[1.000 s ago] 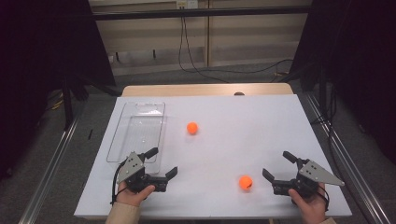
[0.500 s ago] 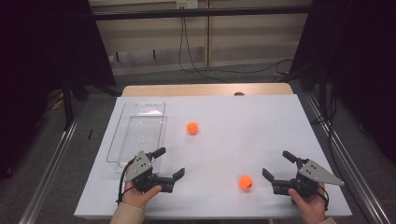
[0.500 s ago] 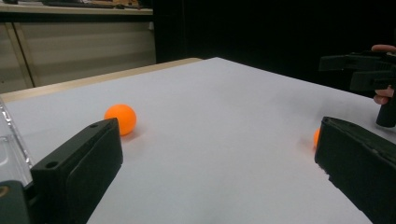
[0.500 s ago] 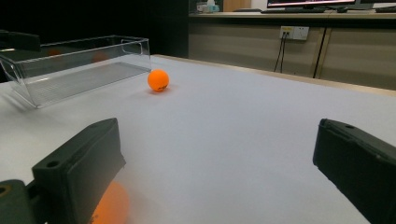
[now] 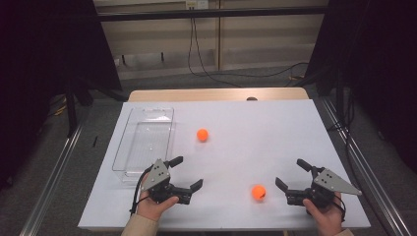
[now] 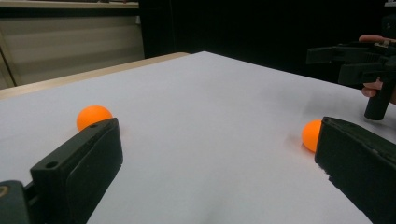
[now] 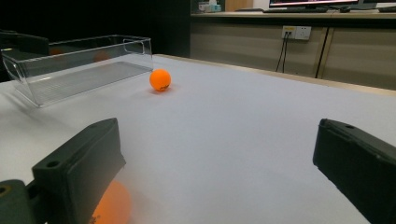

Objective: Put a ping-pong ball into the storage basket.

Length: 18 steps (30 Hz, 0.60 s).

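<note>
Two orange balls lie on the white table. The far ball (image 5: 202,134) rests mid-table, just right of the clear tray (image 5: 145,142). Near the front edge lies the near ball (image 5: 258,192), a short way left of my right gripper (image 5: 290,173), which is open and empty. My left gripper (image 5: 187,172) is open too, in front of the tray and aimed right. In the left gripper view the far ball (image 6: 93,116) sits beyond the left jaw and the near ball (image 6: 312,135) peeks past the right jaw. In the right gripper view the near ball (image 7: 112,205) lies half hidden beside the left jaw.
The white table (image 5: 275,128) has bare room between the balls and to the back right. The clear tray (image 7: 79,65) is empty and runs along the left side. The other gripper (image 6: 355,60) shows far off in the left gripper view.
My left gripper has slid a little to the right along the front of the table, still open. The right gripper and both balls have stayed put.
</note>
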Each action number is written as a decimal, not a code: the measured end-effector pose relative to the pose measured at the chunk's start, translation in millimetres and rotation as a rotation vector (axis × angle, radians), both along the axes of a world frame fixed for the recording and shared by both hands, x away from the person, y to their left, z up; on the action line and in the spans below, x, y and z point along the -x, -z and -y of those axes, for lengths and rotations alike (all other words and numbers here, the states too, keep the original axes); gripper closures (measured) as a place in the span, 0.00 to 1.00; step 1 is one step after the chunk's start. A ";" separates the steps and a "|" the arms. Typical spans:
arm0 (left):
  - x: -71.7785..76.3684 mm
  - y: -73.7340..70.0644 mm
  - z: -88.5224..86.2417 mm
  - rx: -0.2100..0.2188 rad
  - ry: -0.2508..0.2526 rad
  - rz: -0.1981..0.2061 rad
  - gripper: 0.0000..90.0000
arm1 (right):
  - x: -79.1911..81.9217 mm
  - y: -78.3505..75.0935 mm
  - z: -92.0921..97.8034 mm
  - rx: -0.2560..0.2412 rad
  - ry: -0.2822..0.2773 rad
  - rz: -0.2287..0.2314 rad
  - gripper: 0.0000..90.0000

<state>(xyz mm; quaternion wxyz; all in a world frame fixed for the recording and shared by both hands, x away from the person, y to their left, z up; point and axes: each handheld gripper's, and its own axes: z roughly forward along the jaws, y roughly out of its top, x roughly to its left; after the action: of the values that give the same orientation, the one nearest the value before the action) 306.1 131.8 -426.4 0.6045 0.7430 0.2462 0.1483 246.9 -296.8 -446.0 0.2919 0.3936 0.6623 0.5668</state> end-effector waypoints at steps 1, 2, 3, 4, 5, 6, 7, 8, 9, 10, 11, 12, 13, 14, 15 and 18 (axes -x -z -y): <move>0.5 0.2 2.9 0.001 0.006 -0.003 0.01 | -0.1 0.0 -0.2 0.001 -0.003 0.002 0.01; 0.6 0.2 4.1 0.000 0.008 -0.004 0.01 | -0.1 0.0 -0.3 0.001 -0.003 0.002 0.01; 0.8 0.1 5.1 0.000 0.011 -0.005 0.01 | -0.2 0.0 -0.3 0.001 -0.003 0.002 0.01; 0.9 0.1 6.8 0.000 0.015 -0.007 0.01 | -0.2 0.0 -0.4 0.001 -0.003 0.002 0.01; 0.8 0.0 7.4 -0.006 0.018 -0.004 0.01 | -0.2 0.1 -0.4 0.000 -0.003 0.002 0.01; 0.7 0.0 9.1 -0.007 0.021 -0.004 0.01 | -0.3 0.0 -0.4 0.000 -0.004 0.002 0.01; 0.9 0.2 10.6 -0.002 0.023 -0.005 0.01 | -0.2 0.0 -0.5 0.000 -0.003 0.003 0.01; 0.8 0.1 12.4 -0.011 0.026 -0.002 0.01 | -0.2 -0.1 -0.5 -0.001 -0.003 0.003 0.01; 1.0 0.2 13.6 -0.009 0.028 -0.006 0.01 | 0.0 -0.3 -0.7 -0.003 -0.002 0.003 0.01; 0.9 0.3 14.9 -0.010 0.029 -0.004 0.01 | -0.1 -0.4 -0.7 -0.004 -0.003 0.003 0.01; 1.0 0.5 15.7 -0.012 0.031 -0.006 0.01 | -0.1 -0.4 -0.7 -0.004 -0.003 0.004 0.01; 0.7 0.7 16.6 -0.022 0.036 -0.005 0.01 | -0.1 -0.4 -0.8 -0.004 -0.003 0.003 0.01; 0.9 1.0 18.0 -0.017 0.036 -0.007 0.01 | -0.3 -0.4 -0.7 -0.003 -0.003 0.004 0.01; 0.7 1.3 19.5 -0.021 0.041 -0.005 0.01 | -0.4 -0.3 -0.7 -0.003 -0.003 0.004 0.01; 1.2 1.5 20.7 -0.018 0.042 -0.012 0.01 | -0.4 -0.3 -0.7 -0.002 -0.003 0.004 0.01; 1.1 2.1 24.6 -0.026 0.050 -0.008 0.01 | -0.2 -0.4 -1.1 -0.005 -0.004 0.003 0.01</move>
<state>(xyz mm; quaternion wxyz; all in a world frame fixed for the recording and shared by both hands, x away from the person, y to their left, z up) 305.0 107.2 -428.4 0.5971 0.7574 0.2282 0.1332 247.1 -295.6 -445.6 0.2908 0.3922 0.6611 0.5697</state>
